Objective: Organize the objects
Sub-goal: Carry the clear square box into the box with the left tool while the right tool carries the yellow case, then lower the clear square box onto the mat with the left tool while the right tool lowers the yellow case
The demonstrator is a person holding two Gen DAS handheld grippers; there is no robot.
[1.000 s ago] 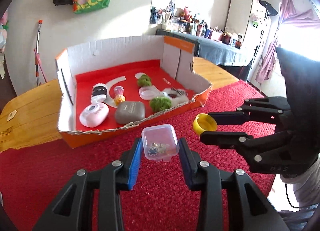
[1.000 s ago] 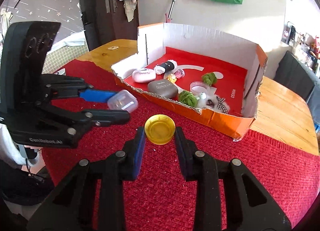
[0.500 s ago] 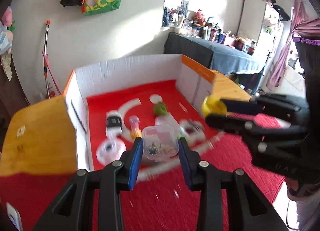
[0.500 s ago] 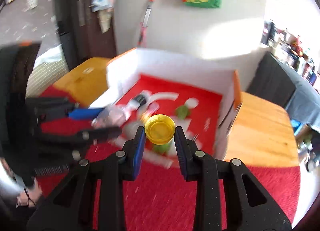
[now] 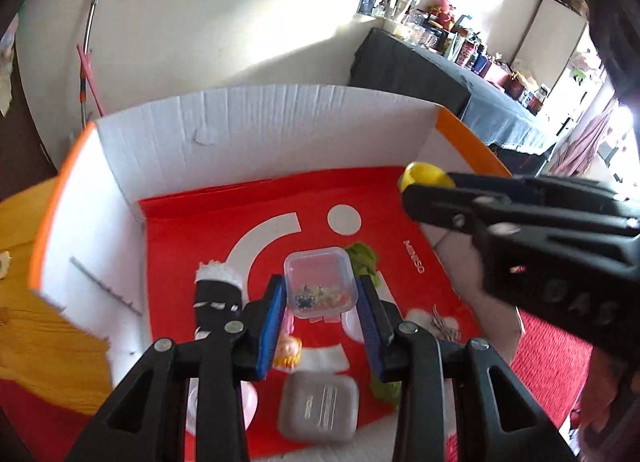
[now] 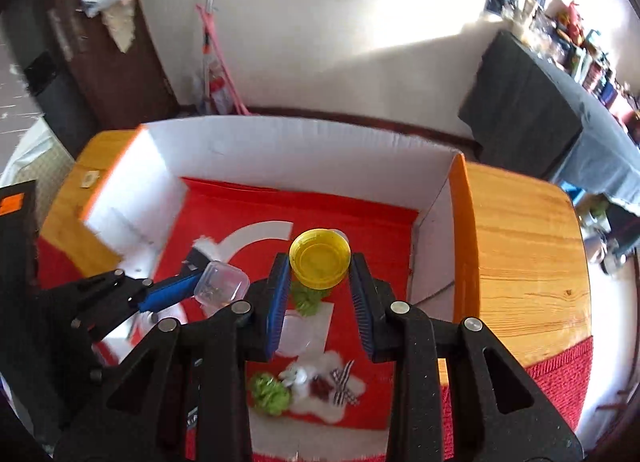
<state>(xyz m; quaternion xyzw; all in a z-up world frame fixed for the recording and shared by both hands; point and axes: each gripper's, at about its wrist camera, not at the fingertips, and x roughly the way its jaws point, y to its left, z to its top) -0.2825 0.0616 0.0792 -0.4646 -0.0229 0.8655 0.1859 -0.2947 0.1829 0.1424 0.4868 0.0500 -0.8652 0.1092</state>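
The small clear plastic box (image 5: 320, 282), with tiny trinkets showing through its wall, is clamped between the blue pads of the left gripper (image 5: 320, 316) and hangs over the red floor of the cardboard box (image 5: 248, 134); beside it the yellow cap (image 6: 320, 264) is pinched by its rim in the right gripper (image 6: 320, 302), also above the red floor, nearer the orange-edged right wall; both claws point steeply down into the carton, close together but not touching; beneath them lie a green pompom (image 5: 362, 258), a black sock-like piece with a white cuff (image 5: 218, 294), a small doll head with yellow hair (image 5: 288, 350), a grey oval case (image 5: 318, 406) and a fluffy white piece with a checked bow (image 6: 332, 382); the carton rests on a wooden table (image 6: 524, 246) partly covered by a red woven mat (image 5: 556, 358).
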